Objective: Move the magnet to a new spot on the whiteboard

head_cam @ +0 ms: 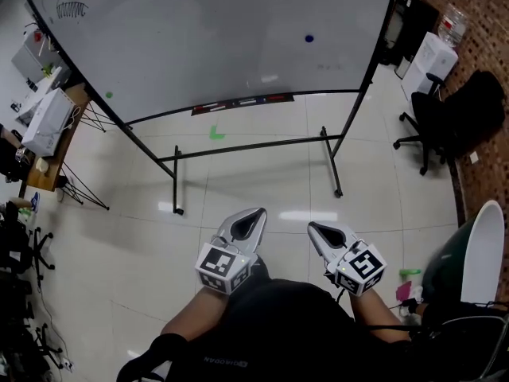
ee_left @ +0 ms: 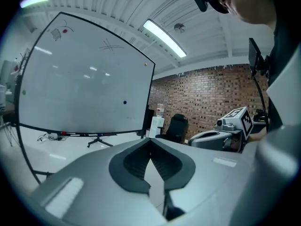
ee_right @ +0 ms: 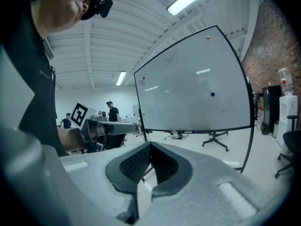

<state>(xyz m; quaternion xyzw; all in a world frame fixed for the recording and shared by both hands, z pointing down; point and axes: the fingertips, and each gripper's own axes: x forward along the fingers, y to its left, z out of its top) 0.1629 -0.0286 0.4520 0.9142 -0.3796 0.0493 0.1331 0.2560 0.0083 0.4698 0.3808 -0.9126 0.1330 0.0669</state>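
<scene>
The blue magnet [head_cam: 308,37] clung to the whiteboard's [head_cam: 199,46] upper right. The left tongs [head_cam: 253,213] and right tongs [head_cam: 316,228], closed and empty, were well short of the whiteboard, presumably mid-approach.

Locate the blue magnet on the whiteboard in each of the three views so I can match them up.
Head view: blue magnet upper right, on the right part of the whiteboard.
Left gripper view: blue magnet left of centre, low on the board's right side.
Right gripper view: blue magnet right of centre, about mid-height on the board.
Shared landmark: the marker tray along the board's bottom edge.
</scene>
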